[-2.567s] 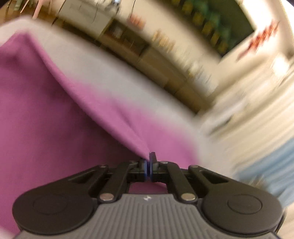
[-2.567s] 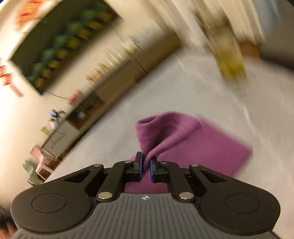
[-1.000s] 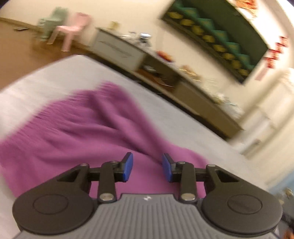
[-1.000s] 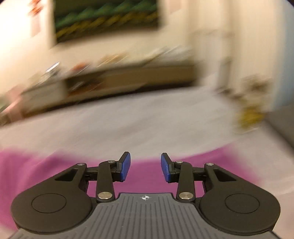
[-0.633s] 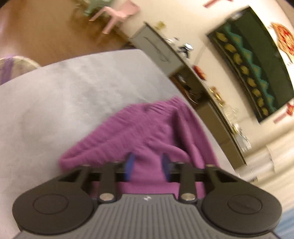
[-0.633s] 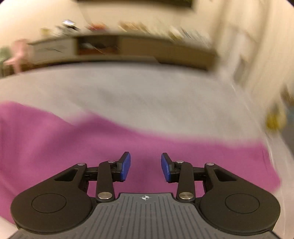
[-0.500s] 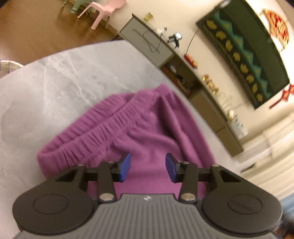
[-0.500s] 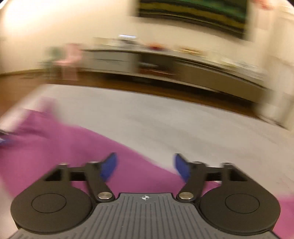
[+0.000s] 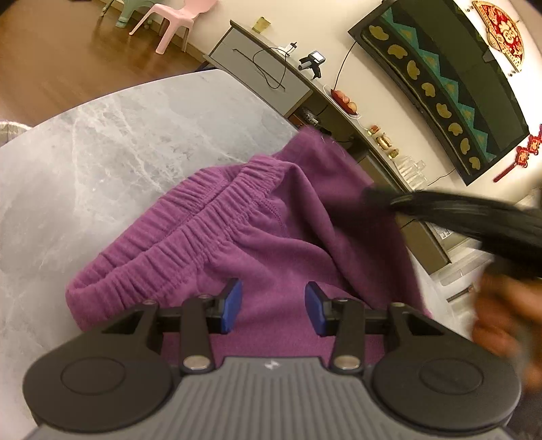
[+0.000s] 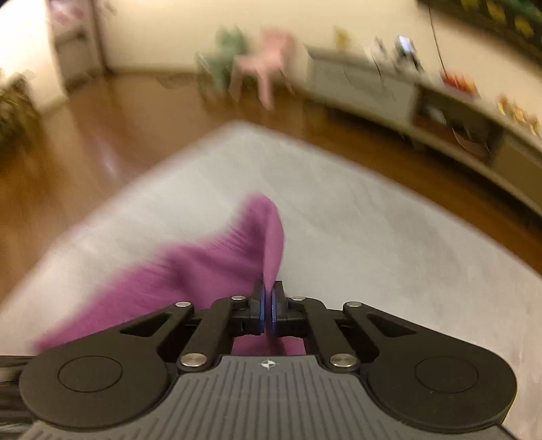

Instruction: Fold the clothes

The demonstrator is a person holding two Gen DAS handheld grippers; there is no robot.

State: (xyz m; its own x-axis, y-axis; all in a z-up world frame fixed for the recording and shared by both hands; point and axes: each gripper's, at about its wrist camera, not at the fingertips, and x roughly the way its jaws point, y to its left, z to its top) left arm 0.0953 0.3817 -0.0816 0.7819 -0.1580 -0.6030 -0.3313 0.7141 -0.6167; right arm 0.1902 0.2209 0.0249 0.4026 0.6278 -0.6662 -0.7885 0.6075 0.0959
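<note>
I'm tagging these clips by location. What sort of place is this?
Most likely a home living room: a long low media cabinet under a wall-mounted television, a small pink plastic child's chair on wooden flooring, and purple fleece trousers on a grey marble-patterned table.

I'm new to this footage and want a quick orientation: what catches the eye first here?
The purple pants dominate, bunched on the grey marble table with the elastic waistband toward the left. The right gripper is shut on a fold of them, lifting it, while the left gripper hangs open above the fabric.
</note>
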